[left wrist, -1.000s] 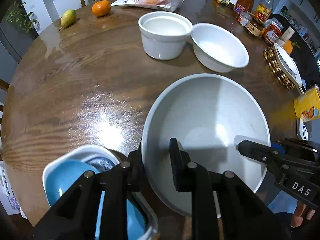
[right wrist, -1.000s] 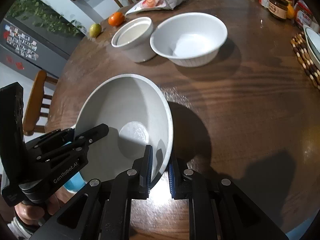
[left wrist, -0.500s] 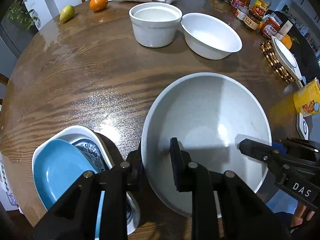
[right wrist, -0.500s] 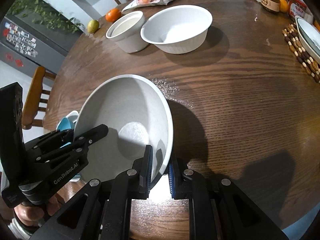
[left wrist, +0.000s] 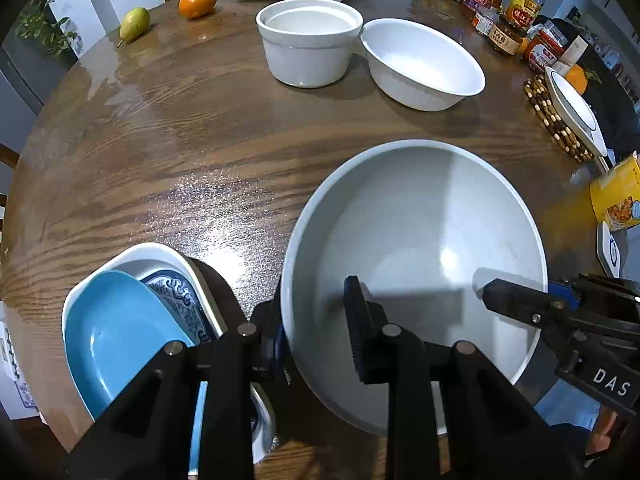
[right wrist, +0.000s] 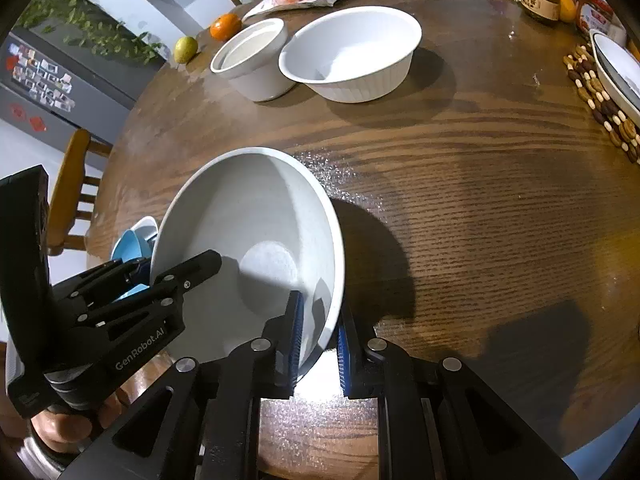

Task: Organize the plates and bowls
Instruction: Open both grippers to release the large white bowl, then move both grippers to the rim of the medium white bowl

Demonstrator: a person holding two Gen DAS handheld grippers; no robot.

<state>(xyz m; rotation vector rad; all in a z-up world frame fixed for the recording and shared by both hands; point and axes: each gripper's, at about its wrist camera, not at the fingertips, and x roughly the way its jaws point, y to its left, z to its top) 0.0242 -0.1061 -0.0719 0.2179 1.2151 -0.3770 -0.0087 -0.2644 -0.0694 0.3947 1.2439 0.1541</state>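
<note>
The right gripper (right wrist: 318, 332) pinches the grey bowl's (right wrist: 248, 256) near rim, the left gripper (left wrist: 316, 320) is opening around the opposite rim (bare table (left wrist: 168, 144) ahead).

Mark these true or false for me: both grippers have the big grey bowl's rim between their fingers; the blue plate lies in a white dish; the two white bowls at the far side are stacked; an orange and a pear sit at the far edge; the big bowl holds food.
1. Both the left gripper and the right gripper straddle the big grey bowl rim: true; the left jaws are opening.
2. The blue plate lies in a white dish: true.
3. The white bowls are stacked: false; the straight-sided bowl and wide bowl stand side by side.
4. Orange and pear at the far edge: true.
5. The big bowl holds food: false; it is empty.
</note>
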